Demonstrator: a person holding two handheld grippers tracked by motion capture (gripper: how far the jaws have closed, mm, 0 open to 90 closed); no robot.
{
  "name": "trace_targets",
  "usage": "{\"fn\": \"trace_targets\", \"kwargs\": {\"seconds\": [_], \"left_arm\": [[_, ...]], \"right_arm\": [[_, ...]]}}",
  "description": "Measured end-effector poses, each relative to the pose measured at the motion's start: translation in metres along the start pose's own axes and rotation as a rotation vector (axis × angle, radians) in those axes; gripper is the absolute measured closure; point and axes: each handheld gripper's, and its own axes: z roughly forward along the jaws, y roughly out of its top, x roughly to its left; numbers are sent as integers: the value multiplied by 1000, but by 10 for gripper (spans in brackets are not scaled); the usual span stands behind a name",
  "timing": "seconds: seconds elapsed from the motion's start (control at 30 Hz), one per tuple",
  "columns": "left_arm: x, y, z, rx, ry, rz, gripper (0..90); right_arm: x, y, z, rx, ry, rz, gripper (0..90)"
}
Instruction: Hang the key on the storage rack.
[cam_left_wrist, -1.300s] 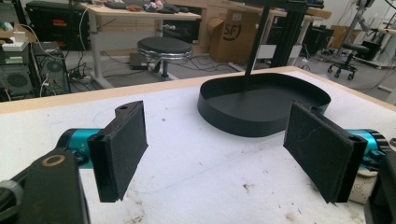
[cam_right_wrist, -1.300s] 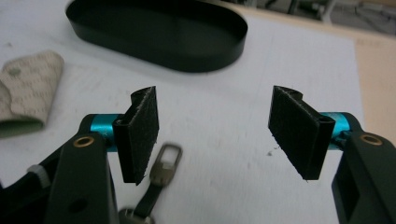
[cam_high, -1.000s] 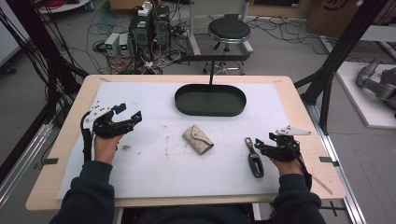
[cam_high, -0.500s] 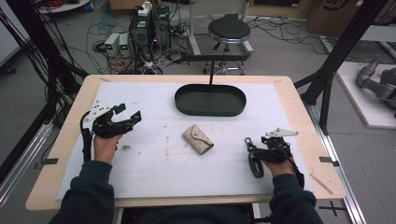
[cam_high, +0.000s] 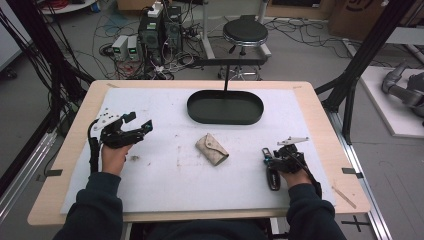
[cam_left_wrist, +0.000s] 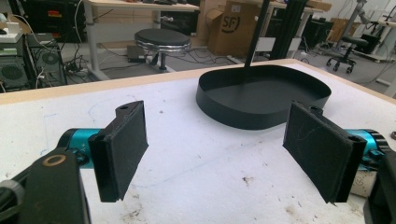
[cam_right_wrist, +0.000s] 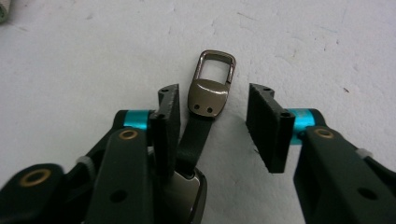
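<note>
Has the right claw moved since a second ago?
Yes. The right claw has shifted left, toward the pouch, and now straddles the key fob, closing but not yet clamped.

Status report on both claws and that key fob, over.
Left claw open, empty, hovering over the mat. Right claw has been closing around the key fob, pads not yet gripping. Key pouch and black tray well clear.
</note>
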Motion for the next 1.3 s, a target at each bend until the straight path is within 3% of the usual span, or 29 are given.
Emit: {"fn": "trace_targets", "kwargs": {"seconds": [0.1,0.17,0.2,0.33,0.5,0.7,0.73,0.77,0.8,0.83,0.87,0.9,1.07,1.17,1.3], "left_arm": [[-1,0,1,1,-1,2,215],[-1,0,1,1,-1,2,217],[-1,-1,1,2,-1,0,218],[1,-1,2,2,2,-6,219],[2,-1,2,1,1,-9,221],[2,-1,1,-4,6,-13,221],[3,-1,0,-2,8,-13,221],[3,-1,0,-2,8,-13,221],[3,-1,0,-6,8,-17,221],[4,-1,0,-5,9,-16,221],[4,-1,0,-5,10,-18,221],[4,-1,0,-5,10,-18,221],[2,0,1,-3,7,-10,222],[2,0,0,-4,8,-9,223],[4,0,-1,-9,11,-21,224]], "right_arm": [[1,6,1,24,-1,-16,700],[2,9,2,36,-3,-27,702],[4,15,4,62,-19,-57,712],[2,26,9,81,-27,-66,716],[-5,35,18,69,-18,-59,716],[-17,41,28,16,-24,-5,713],[-18,41,24,-6,-30,12,635],[-18,41,24,-6,-30,12,635],[-15,40,15,-34,-77,29,390],[-15,40,15,-34,-77,29,390],[-9,36,4,-50,-111,37,291],[-6,33,-1,-52,-122,34,268],[13,15,-2,-1,-137,9,231],[16,11,3,18,-146,2,235],[11,7,2,45,-117,75,358]]}}
